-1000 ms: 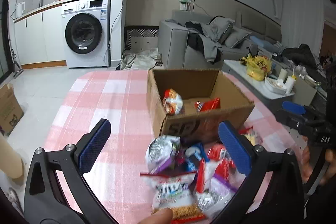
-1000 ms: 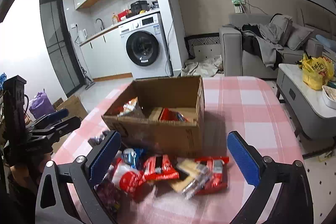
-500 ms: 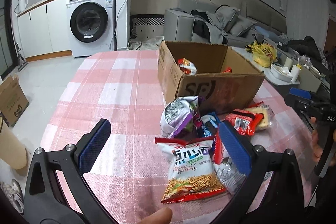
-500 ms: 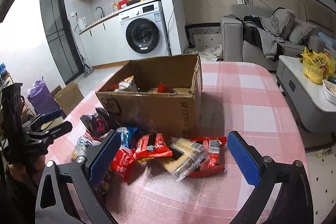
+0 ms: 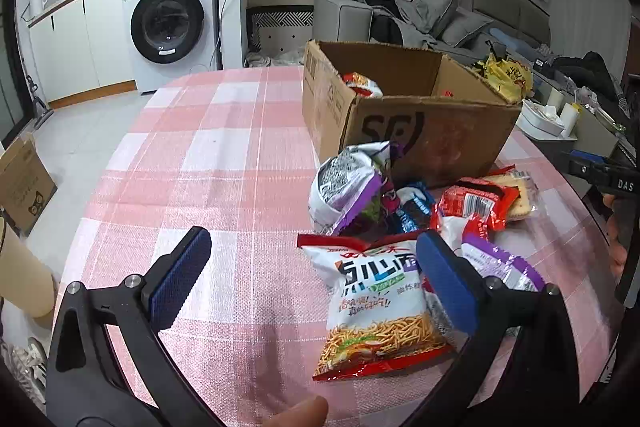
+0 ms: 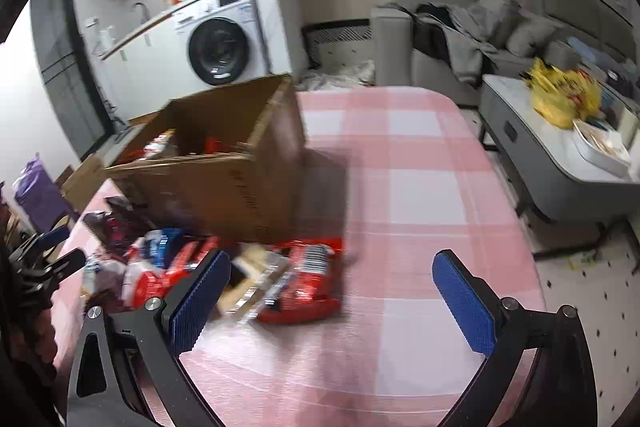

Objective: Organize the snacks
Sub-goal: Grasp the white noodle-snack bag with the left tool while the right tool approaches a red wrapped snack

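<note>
A brown cardboard box (image 5: 424,135) stands on the pink checked tablecloth (image 5: 224,163) with a few snack packs inside. In front of it lies a heap of snack bags: a large noodle-snack bag (image 5: 376,303), a silver-and-purple bag (image 5: 348,187), a blue packet (image 5: 412,207) and red packs (image 5: 476,203). My left gripper (image 5: 316,279) is open, low over the cloth, its right finger over the noodle bag's edge. My right gripper (image 6: 332,299) is open above the table; the red pack (image 6: 308,279) lies between its fingers. That view is blurred; the box (image 6: 224,163) sits at left.
A washing machine (image 5: 172,23) and kitchen counter stand behind the table, a grey sofa (image 5: 404,15) with clothes at the back. A low side table (image 6: 560,147) with a yellow bag stands to the right. A thumb (image 5: 300,413) shows at the bottom edge.
Both grippers have drawn back and lower from the box toward the near table edge. The snack heap now lies nearer my left fingers; the right view has swung right.
</note>
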